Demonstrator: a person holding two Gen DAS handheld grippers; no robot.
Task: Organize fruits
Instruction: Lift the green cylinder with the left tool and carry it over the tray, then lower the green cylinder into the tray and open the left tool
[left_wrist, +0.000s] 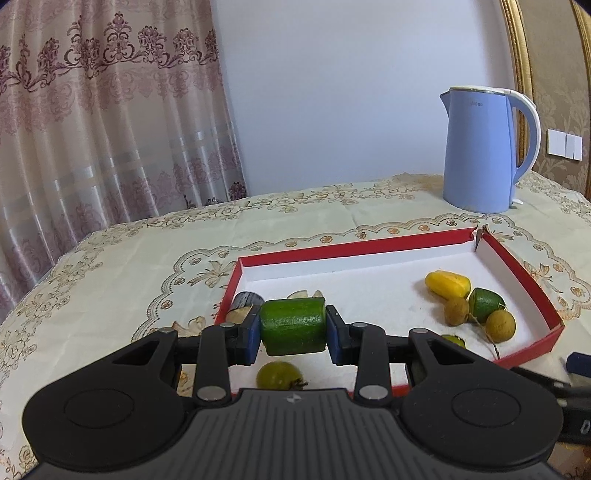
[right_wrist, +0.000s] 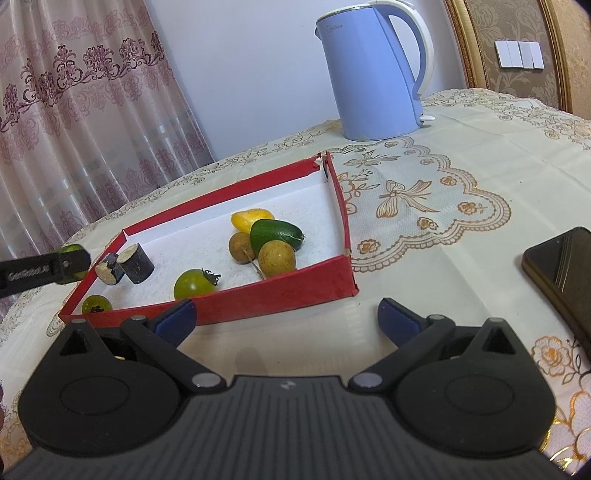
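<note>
My left gripper (left_wrist: 293, 330) is shut on a green cucumber piece (left_wrist: 293, 326) and holds it above the near left corner of the red-rimmed tray (left_wrist: 351, 247). In the tray lie a yellow fruit (left_wrist: 447, 284), a green piece (left_wrist: 485, 303), two brown longans (left_wrist: 499, 324), a green tomato (left_wrist: 279, 374) and dark sugarcane pieces (left_wrist: 246, 300). My right gripper (right_wrist: 286, 319) is open and empty over the tablecloth, just in front of the tray's near wall (right_wrist: 273, 295). The left gripper (right_wrist: 66, 264) shows at the tray's left corner in the right wrist view.
A blue electric kettle (left_wrist: 480, 151) stands at the back of the table, beyond the tray. A dark phone (right_wrist: 561, 273) lies on the tablecloth to the right of my right gripper. A curtain hangs behind the table's left edge.
</note>
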